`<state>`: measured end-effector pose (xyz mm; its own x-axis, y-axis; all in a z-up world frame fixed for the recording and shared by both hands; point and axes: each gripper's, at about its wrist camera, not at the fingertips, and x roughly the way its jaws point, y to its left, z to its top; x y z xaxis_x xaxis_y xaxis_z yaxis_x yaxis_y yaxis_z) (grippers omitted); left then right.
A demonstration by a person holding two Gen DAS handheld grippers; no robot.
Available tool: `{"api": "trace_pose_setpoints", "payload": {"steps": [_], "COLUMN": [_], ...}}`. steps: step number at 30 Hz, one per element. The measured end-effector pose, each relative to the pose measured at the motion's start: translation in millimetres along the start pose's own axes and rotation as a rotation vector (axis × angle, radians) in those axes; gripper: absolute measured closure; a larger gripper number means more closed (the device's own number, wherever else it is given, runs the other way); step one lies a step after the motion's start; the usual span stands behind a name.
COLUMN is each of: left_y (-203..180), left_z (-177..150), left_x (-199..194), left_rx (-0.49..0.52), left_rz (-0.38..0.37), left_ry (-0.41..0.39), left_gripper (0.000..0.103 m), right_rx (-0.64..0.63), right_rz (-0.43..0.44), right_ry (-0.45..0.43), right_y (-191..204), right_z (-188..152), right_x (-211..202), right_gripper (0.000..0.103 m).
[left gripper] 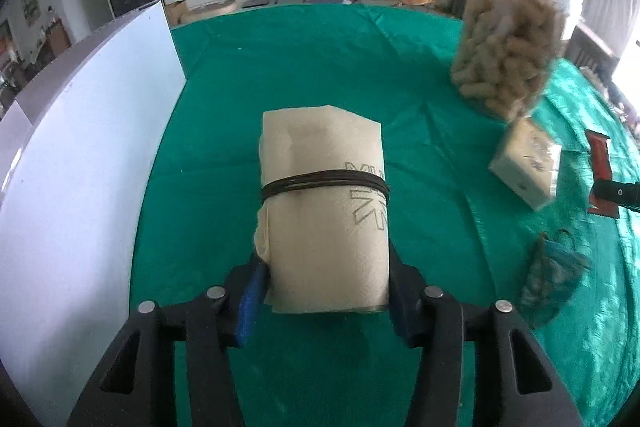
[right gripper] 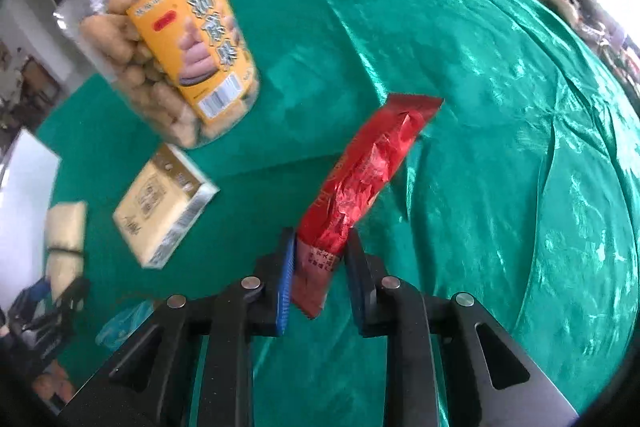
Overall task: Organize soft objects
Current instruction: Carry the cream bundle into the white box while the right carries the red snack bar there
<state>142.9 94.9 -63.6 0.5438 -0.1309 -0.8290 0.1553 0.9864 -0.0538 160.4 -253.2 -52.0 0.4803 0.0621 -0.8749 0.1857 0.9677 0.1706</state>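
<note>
My left gripper [left gripper: 326,291] is shut on a cream rolled towel [left gripper: 324,203] bound with a dark band, held above the green cloth [left gripper: 304,67]. The towel also shows at the left of the right wrist view [right gripper: 66,227]. My right gripper [right gripper: 320,279] is shut on the lower end of a red foil snack packet [right gripper: 360,179], which sticks up and forward above the cloth [right gripper: 500,107]. The red packet and part of the right gripper show at the right edge of the left wrist view [left gripper: 600,163].
A clear jar of puffed snacks [left gripper: 508,47] [right gripper: 168,43] stands on the cloth, with a cream tissue pack [left gripper: 528,163] [right gripper: 164,203] in front of it. A blue-green bag [left gripper: 552,275] lies near. A white box [left gripper: 80,163] stands at the left.
</note>
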Motion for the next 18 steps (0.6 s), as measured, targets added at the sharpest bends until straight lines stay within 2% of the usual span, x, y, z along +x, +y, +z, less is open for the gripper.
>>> {"api": "trace_pose_setpoints", "payload": {"steps": [1, 2, 6, 10, 13, 14, 15, 18], "left_y": [2.5, 6.5, 16.4, 32.2, 63.9, 81.6, 101.3, 155.6], "left_z": [-1.3, -3.3, -11.5, -10.7, -15.9, -18.6, -22.6, -40.2], "left_x": [-5.9, -14.3, -56.1, -116.1, -163.1, -180.2, -195.1, -222.3], "left_rx": [-0.022, -0.056, -0.167, -0.2, -0.203, -0.206, -0.214, -0.255], "left_rz": [-0.021, -0.056, -0.184, -0.266, -0.231, -0.192, -0.147, 0.008], "left_ry": [-0.011, -0.02, -0.071, -0.142, -0.212, -0.233, -0.249, -0.254], "left_gripper": [0.062, 0.064, 0.064, 0.064, 0.064, 0.063, 0.063, 0.06], "right_rx": [-0.011, -0.017, -0.06, -0.159, -0.278, -0.307, -0.358, -0.462], "right_rz": [0.005, 0.021, 0.098, 0.202, 0.339, 0.375, 0.44, 0.576], "right_ry": [-0.013, -0.028, -0.073, -0.119, -0.133, -0.131, -0.123, -0.08], "right_y": [-1.0, -2.1, 11.6, 64.4, 137.0, 155.8, 190.7, 264.9], "right_z": [-2.4, -5.3, -12.0, -12.0, -19.5, -22.8, -29.7, -55.3], "right_x": [-9.4, -22.6, -68.0, -110.9, -143.7, -149.3, -158.3, -168.6], "right_gripper": [0.078, 0.078, 0.078, 0.078, 0.078, 0.078, 0.078, 0.078]}}
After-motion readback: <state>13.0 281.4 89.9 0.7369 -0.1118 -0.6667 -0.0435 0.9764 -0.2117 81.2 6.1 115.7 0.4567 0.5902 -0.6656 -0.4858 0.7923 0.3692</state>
